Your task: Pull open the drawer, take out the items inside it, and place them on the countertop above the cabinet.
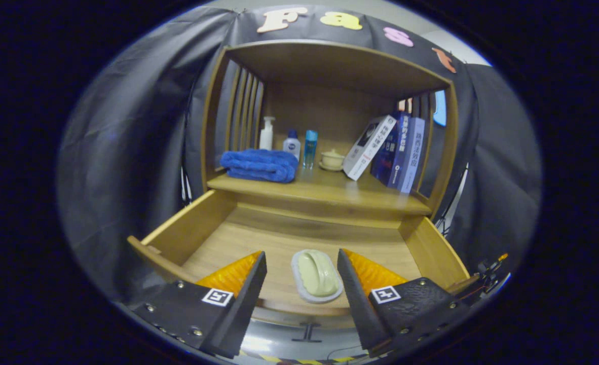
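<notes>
Currently, drawer: the light wooden drawer (193, 230) is seen pulled out from under the shelf, its bare floor exposed and its front edge lying closest to the gripper.
Item in drawer: an oval white soap dish holding a pale yellow-green bar of soap (316, 275) is seen lying on the drawer floor near the middle of the front edge, well apart from both side walls.
Gripper: the gripper (302, 276) is held above the front edge of the drawer with its fingers spread apart; the soap dish lies between the fingertips, and no contact with either finger can be made out, so nothing is gripped.
Countertop: the wooden countertop above the drawer (330, 195) is seen bare along its front edge.
Left part of countertop: a folded blue towel (260, 165) is laid near the left edge, with a white pump bottle (266, 133) standing behind it.
Middle of countertop: a small white bottle with a blue cap (292, 143) and a slim clear blue bottle (309, 147) are stood just beside each other toward the back, with a small cream lidded pot on a saucer (332, 159) to their right.
Right part of countertop: a row of books (398, 152) is propped against the right side, the white one leaning over to the right.
</notes>
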`<state>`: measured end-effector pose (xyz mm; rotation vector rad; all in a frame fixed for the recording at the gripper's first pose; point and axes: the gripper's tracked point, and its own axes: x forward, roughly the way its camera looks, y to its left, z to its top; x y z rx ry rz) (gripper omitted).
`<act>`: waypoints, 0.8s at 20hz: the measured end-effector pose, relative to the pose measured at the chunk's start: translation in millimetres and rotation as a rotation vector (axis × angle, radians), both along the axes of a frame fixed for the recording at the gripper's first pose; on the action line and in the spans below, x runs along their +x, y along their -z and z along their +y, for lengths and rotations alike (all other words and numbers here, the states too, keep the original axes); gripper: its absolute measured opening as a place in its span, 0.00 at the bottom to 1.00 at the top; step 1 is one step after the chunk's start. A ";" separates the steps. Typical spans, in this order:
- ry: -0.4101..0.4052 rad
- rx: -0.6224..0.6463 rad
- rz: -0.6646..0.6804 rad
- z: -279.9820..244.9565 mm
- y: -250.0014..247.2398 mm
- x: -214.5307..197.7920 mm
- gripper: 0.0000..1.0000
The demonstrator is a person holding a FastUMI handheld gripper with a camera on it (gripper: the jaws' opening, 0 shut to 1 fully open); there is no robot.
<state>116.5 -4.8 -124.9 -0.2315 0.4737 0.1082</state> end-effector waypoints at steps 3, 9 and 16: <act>0.026 -0.051 0.145 -22.6 32.9 32.4 0.84; 0.073 0.015 0.314 -34.3 72.9 58.5 0.84; 0.085 0.041 0.406 -28.2 90.5 57.0 0.27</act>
